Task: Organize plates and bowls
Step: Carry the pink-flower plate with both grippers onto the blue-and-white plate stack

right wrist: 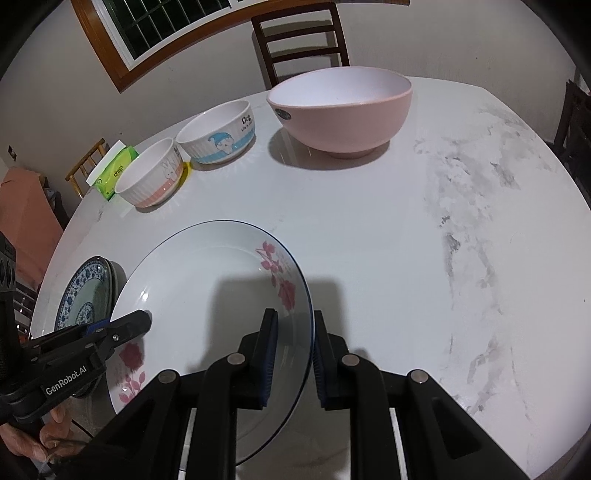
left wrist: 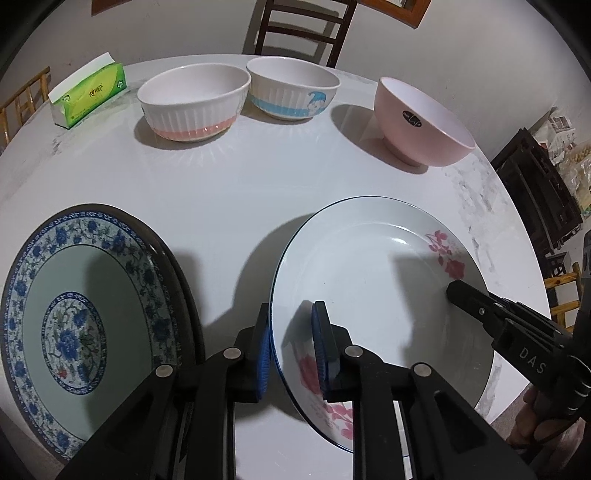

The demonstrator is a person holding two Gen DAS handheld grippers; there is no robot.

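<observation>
A white plate with pink flowers is held between both grippers, a little above the table. My left gripper is shut on its left rim, one pad inside. My right gripper straddles its right rim, jaws close on either side; I cannot tell if they press it. It also shows in the left wrist view. A blue-patterned plate lies on a dark plate at the left. A pink-banded bowl, a blue-banded bowl and a pink bowl stand at the back.
A green tissue pack lies at the back left of the white marble table. A dark wooden chair stands behind the table. Dark furniture stands at the right.
</observation>
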